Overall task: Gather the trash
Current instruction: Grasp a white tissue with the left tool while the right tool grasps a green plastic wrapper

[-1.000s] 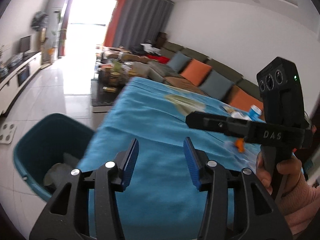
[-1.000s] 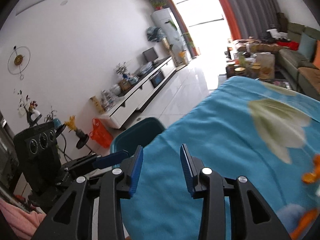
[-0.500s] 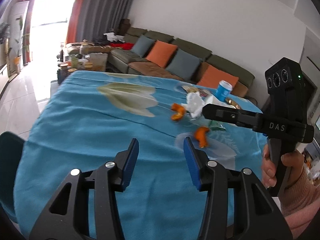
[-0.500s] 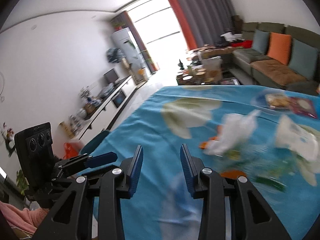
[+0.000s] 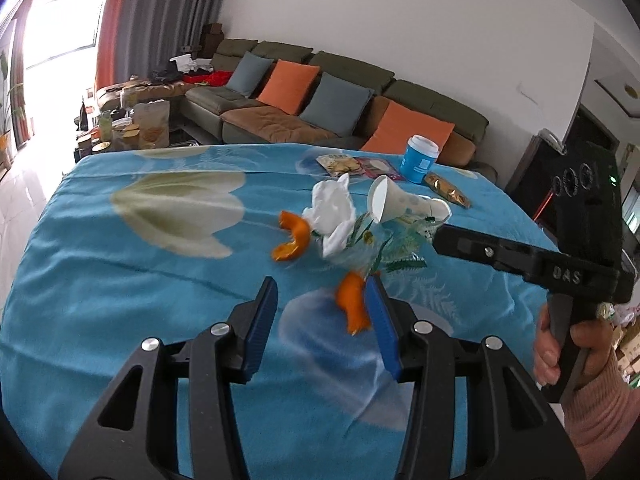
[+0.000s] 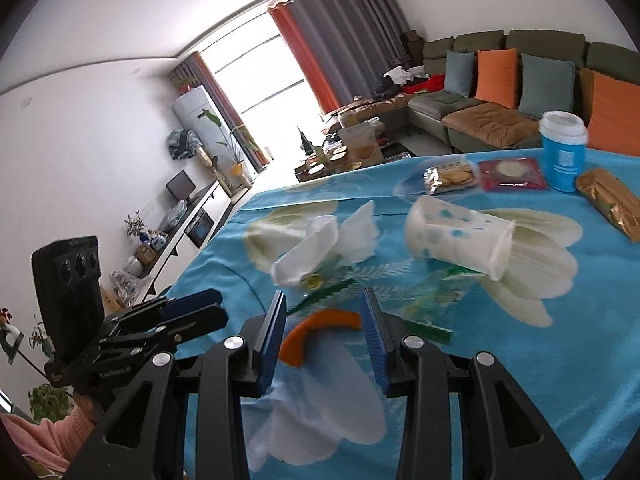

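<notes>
Trash lies in a heap on the blue flowered tablecloth (image 5: 120, 288): a crumpled white tissue (image 5: 334, 216), a paper cup (image 5: 400, 204) on its side, a green wrapper (image 5: 400, 248) and two orange peels. My left gripper (image 5: 322, 284) is open above the cloth, with the nearer peel (image 5: 352, 304) just inside its right finger and the other peel (image 5: 294, 238) beyond. My right gripper (image 6: 323, 300) is open too, low over the nearer peel (image 6: 316, 330), which shows between its fingers untouched. The tissue (image 6: 324, 244) and the cup (image 6: 456, 236) lie ahead of it.
An upright blue cup (image 6: 562, 156), a biscuit packet (image 6: 450, 176), a red packet (image 6: 510, 174) and a gold packet (image 6: 612, 204) sit at the table's far side. A sofa (image 5: 320, 92) stands behind. A hand (image 5: 560, 344) holds the right gripper at the left view's right edge.
Both views have swung from the teal bin and the table's bare end to the trash heap. The bin has left view. Both grippers stay equally open.
</notes>
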Demonstrator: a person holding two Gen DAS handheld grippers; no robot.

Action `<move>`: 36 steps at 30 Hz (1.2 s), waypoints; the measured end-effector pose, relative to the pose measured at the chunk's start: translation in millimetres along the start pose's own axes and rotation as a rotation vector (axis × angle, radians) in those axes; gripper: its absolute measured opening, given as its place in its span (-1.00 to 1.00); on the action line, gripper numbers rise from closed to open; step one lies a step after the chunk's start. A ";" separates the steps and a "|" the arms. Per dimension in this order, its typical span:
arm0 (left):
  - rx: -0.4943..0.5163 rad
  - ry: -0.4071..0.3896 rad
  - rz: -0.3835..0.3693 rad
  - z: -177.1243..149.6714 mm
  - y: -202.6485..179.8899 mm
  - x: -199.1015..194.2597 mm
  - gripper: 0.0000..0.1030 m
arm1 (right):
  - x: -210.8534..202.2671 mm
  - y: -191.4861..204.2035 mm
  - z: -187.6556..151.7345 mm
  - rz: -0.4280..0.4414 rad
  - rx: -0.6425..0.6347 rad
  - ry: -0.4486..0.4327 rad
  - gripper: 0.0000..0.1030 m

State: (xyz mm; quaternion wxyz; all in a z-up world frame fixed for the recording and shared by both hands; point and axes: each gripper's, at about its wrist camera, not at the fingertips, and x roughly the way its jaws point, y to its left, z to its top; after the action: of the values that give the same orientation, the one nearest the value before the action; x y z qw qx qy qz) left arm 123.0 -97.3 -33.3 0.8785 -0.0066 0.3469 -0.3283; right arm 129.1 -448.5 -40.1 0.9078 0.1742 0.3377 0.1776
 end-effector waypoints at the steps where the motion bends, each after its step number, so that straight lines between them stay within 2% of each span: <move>1: 0.004 0.004 0.002 3.0 -1.2 3.6 -0.14 | -1.1 -1.9 -0.9 0.000 0.003 -0.001 -0.30; 13: 0.014 0.069 0.002 27.2 -4.6 47.5 -0.26 | 3.0 -23.6 -4.6 0.021 0.040 0.009 -0.30; 15: 0.014 0.082 -0.006 29.4 -4.4 53.9 -0.39 | 3.4 -24.2 -5.0 0.028 0.045 0.008 -0.30; 17: 0.013 0.090 -0.015 30.9 -3.8 58.5 -0.43 | 3.6 -24.9 -4.9 0.031 0.047 0.010 -0.30; 22: 0.013 0.103 -0.043 30.6 -3.5 62.2 -0.88 | 8.0 -24.4 -4.9 0.039 0.044 0.023 -0.30; 30: 0.025 0.070 -0.062 26.1 -7.7 50.2 -0.93 | 14.3 -20.8 -3.5 0.059 0.051 0.043 -0.30; 32: 0.027 0.056 -0.065 25.2 -7.4 43.6 -0.93 | 16.2 -19.3 -3.2 0.068 0.054 0.046 -0.19; 36: 0.022 0.020 -0.058 24.7 -4.5 25.5 -0.93 | 24.2 -17.3 -1.1 0.091 0.071 0.058 -0.17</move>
State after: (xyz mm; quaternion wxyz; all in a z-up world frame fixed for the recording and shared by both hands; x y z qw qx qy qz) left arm 149.4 -121.0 -28.9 0.8652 -0.0038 0.3517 -0.3574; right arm 149.1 -452.8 -61.7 0.8817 0.2165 0.3618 0.2118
